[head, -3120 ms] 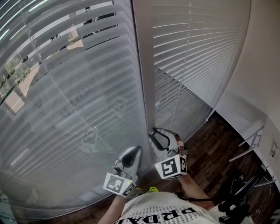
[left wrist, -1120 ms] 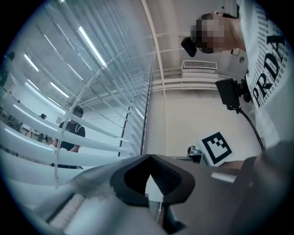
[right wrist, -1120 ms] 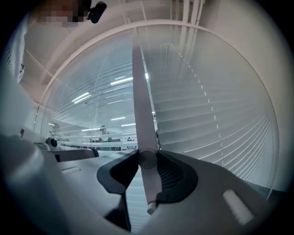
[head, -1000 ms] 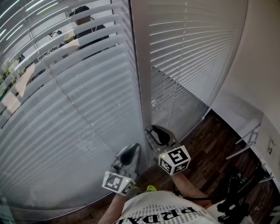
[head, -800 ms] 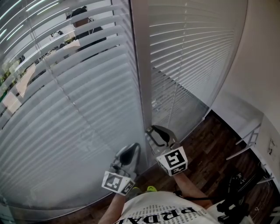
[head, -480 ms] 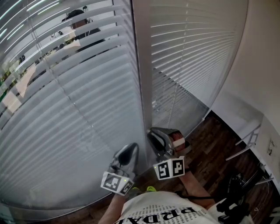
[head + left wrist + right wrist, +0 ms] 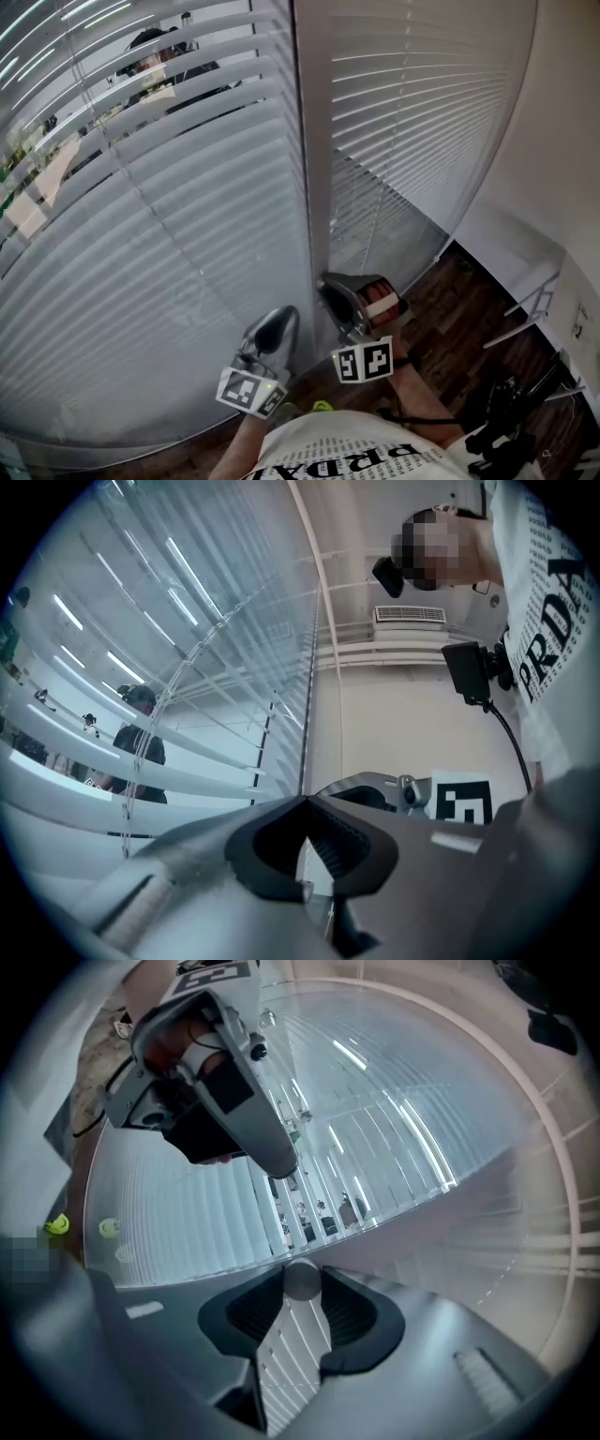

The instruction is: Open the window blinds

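Note:
White slatted blinds hang either side of a grey window post: a wide left blind, its upper slats tilted apart, and a right blind. My right gripper points at the foot of the post. It is shut on a small round grey piece, apparently the end of the blind's wand, and its jaws have just closed a little further on it. My left gripper hangs beside it, just left of the post, shut with nothing in it; its tips meet.
A person stands behind the glass, seen between the upper left slats. Dark wood floor runs to a white wall on the right. A white frame and black gear sit at the lower right.
My right gripper has rolled about its own axis, its marker cube swinging down towards me and a red part showing. The left gripper has kept still. Since the earliest frame the upper left slats show wider gaps.

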